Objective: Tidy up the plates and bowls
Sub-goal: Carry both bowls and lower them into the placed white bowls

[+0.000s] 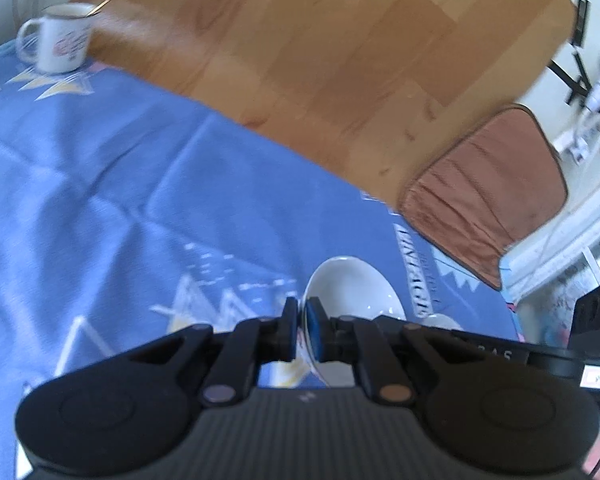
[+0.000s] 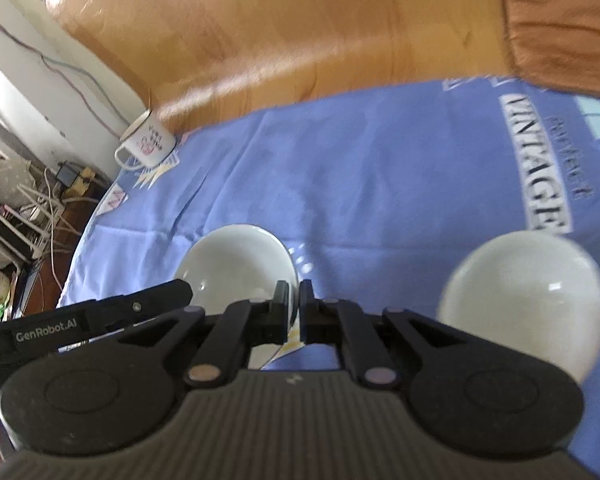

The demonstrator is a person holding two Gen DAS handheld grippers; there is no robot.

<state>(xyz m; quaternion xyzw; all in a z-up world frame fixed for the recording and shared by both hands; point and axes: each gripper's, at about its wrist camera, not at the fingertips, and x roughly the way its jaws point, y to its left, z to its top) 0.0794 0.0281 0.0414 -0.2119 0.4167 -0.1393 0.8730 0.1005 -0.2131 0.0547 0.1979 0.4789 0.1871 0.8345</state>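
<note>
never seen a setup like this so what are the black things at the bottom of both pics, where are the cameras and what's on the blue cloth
The black things are two handheld grippers; a person holds one in each hand. Each carries a wide-angle camera looking forward along its two fingers, so one picture comes from the left gripper, the other from the right gripper.

Both are pinching the rim of the same white bowl, from opposite sides, as the left gripper's body shows in the right view.

A second white bowl lies on the blue cloth, to the right. A white mug with a thin stick in it stands at the cloth's far edge. Beyond are a wooden floor and a brown mat.
</note>
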